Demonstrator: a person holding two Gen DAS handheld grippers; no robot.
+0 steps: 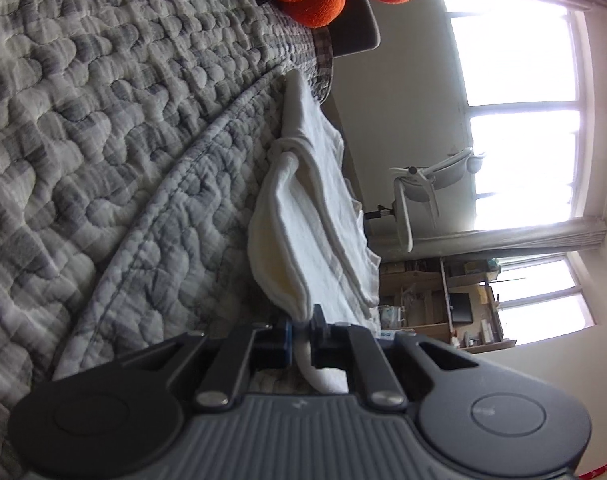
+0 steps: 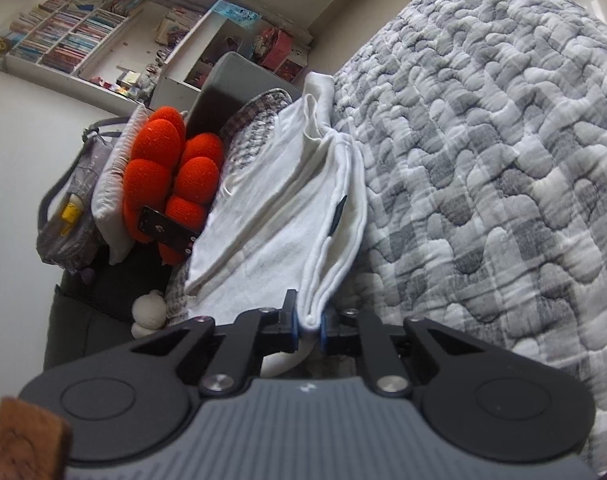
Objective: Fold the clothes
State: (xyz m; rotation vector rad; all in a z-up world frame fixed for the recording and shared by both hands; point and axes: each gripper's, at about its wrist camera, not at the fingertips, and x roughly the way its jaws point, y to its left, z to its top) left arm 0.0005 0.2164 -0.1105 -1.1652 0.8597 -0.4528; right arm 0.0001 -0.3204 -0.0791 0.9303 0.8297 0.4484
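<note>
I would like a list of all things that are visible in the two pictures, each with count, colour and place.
garment: one, white, partly folded, on the quilt, pinched at its edges by both claws
quilt: one, grey and white checked, covering the bed
plush cushion: one, orange-red, lumpy, beside the garment at the bed's end
phone: one, black, leaning against the cushion
bookshelf: one, white, full of books, by the wall
office chair: one, light grey, near the window
window: bright, with grey curtains
left claw: one, black, shut on the garment
right claw: one, black, shut on the garment
</note>
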